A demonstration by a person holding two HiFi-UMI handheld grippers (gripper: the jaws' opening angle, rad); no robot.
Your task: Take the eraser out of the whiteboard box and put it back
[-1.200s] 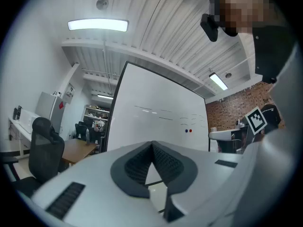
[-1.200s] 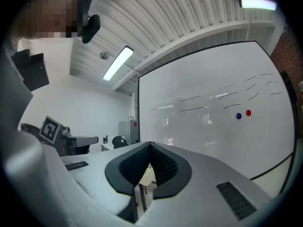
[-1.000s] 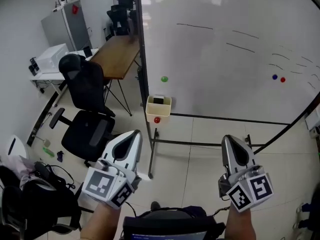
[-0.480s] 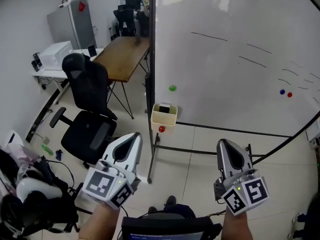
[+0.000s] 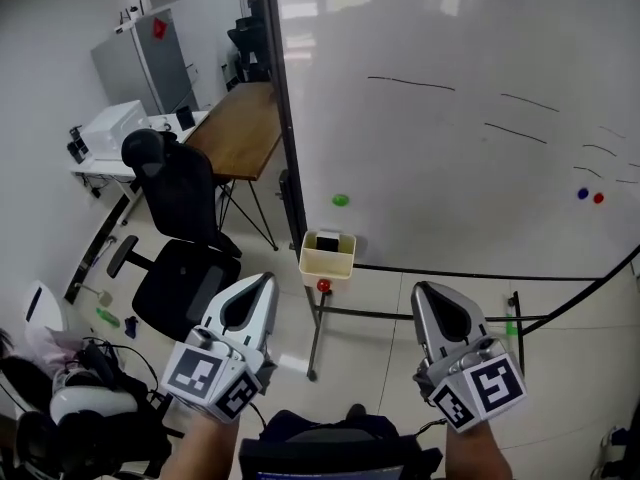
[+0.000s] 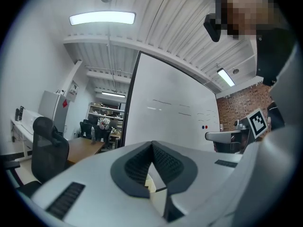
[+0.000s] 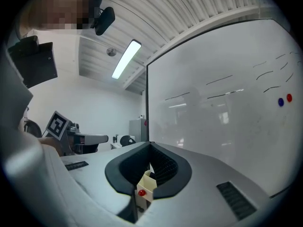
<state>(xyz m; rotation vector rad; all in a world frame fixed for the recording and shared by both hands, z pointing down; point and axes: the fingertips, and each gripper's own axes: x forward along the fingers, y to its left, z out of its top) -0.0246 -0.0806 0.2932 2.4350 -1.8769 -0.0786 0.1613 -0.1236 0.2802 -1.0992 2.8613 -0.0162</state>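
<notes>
A cream whiteboard box (image 5: pixel 327 258) hangs at the whiteboard's (image 5: pixel 450 138) lower left corner, a red magnet (image 5: pixel 323 286) on its front. The dark eraser (image 5: pixel 327 241) lies inside it. My left gripper (image 5: pixel 263 279) and my right gripper (image 5: pixel 425 288) are held level in front of me, short of the box, both shut and empty. In the left gripper view the gripper (image 6: pixel 152 144) has its tips meeting, and a sliver of the box (image 6: pixel 149 184) shows below them. The right gripper view shows the gripper (image 7: pixel 150 144) pointing at the box (image 7: pixel 147 181).
A black office chair (image 5: pixel 180 218) and a wooden table (image 5: pixel 240 118) stand left of the board. The board's metal stand (image 5: pixel 318 338) reaches onto the tiled floor. Bags and a helmet (image 5: pixel 70 408) lie at lower left. A green magnet (image 5: pixel 341 200) sits above the box.
Both grippers have come forward together toward the whiteboard. The box and the board's corner now sit lower and nearer in the head view. Both gripper jaws stay shut.
</notes>
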